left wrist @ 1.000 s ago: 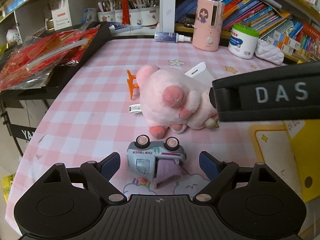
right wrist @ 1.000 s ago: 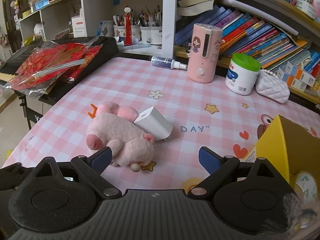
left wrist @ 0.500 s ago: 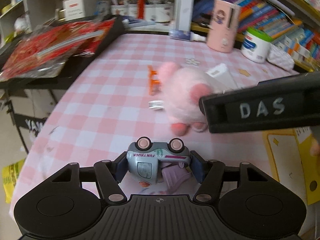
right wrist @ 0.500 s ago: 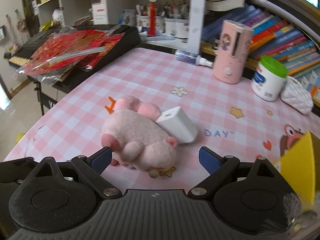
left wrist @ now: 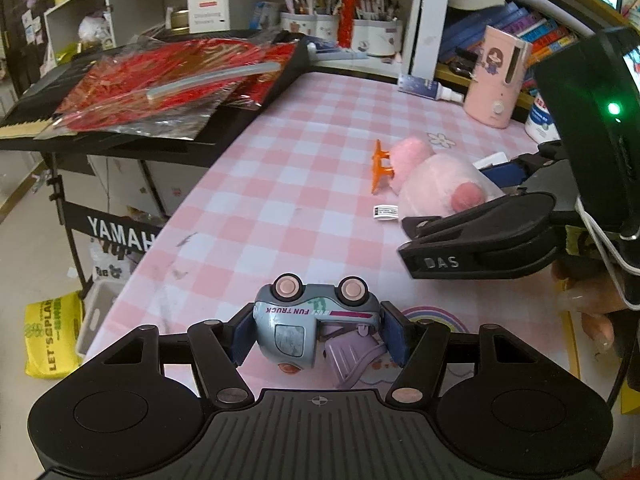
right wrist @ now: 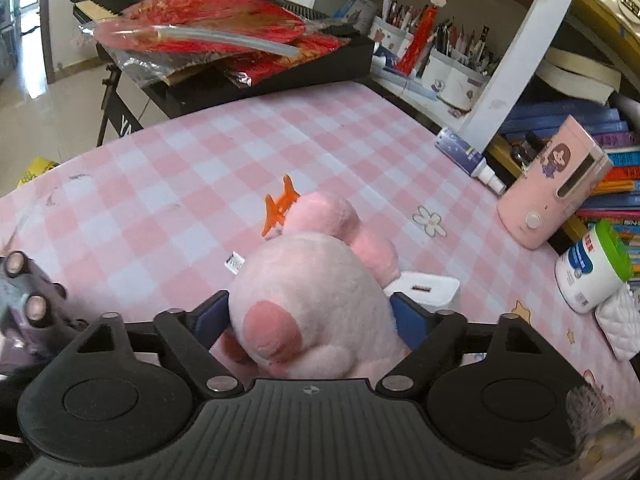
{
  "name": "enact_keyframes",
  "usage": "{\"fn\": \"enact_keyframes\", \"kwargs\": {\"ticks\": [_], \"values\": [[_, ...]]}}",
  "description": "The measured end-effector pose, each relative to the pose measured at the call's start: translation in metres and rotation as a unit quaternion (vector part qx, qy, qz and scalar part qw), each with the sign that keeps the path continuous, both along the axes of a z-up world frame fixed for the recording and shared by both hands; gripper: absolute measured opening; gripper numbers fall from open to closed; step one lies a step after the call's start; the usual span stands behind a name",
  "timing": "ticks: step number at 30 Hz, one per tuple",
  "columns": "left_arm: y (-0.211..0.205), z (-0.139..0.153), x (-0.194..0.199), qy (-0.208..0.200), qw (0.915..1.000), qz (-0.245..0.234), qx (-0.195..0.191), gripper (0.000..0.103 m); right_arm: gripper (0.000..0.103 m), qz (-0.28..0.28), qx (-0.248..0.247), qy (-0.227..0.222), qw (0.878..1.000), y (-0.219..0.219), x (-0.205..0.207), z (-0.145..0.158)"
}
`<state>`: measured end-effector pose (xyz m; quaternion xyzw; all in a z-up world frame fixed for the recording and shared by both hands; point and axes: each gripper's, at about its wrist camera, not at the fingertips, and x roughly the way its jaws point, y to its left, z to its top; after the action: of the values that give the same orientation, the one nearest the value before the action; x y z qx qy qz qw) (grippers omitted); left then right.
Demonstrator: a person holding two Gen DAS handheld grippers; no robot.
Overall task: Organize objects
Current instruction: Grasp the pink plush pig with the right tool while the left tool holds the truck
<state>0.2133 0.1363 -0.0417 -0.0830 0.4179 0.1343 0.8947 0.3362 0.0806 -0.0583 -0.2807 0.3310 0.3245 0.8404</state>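
My left gripper is shut on an upside-down grey-blue toy truck with pink wheels, held over the pink checked tablecloth. My right gripper has its blue pads against both sides of a pink plush toy; it also shows in the left wrist view with the right gripper around it. The truck appears at the right wrist view's left edge. An orange hair clip lies beside the plush. A white charger block lies behind it.
A keyboard covered with red foil packets stands left of the table. At the back are a pink dispenser, a spray bottle, a green-lidded jar, pen cups and books. The table's left edge drops to the floor.
My left gripper closed on the toy truck and lifted it. My right gripper moved in on the plush toy and closed around it.
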Motion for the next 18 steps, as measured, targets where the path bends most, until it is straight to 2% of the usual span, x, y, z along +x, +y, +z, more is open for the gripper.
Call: {"fn": "enact_keyframes", "kwargs": {"ticks": [2,5,11,18], "values": [[0.001,0.002,-0.003,-0.003,1.0000,0.003,0.000,0.063,0.069,0.005,0.000,-0.002,1.000,-0.001,-0.003,0.003],[0.000,0.007,-0.008,-0.011,0.9999,0.001,0.000,0.063,0.064,0.005,0.016,0.004,1.000,-0.007,-0.008,0.011],[-0.004,0.015,-0.021,-0.027,0.9996,-0.010,0.000,0.063,0.065,-0.026,0.068,0.009,0.997,-0.025,-0.033,0.040],[-0.008,0.028,-0.047,-0.055,0.9984,-0.017,-0.002,0.063,0.065,-0.081,0.104,0.019,0.991,-0.052,-0.063,0.058]]}}
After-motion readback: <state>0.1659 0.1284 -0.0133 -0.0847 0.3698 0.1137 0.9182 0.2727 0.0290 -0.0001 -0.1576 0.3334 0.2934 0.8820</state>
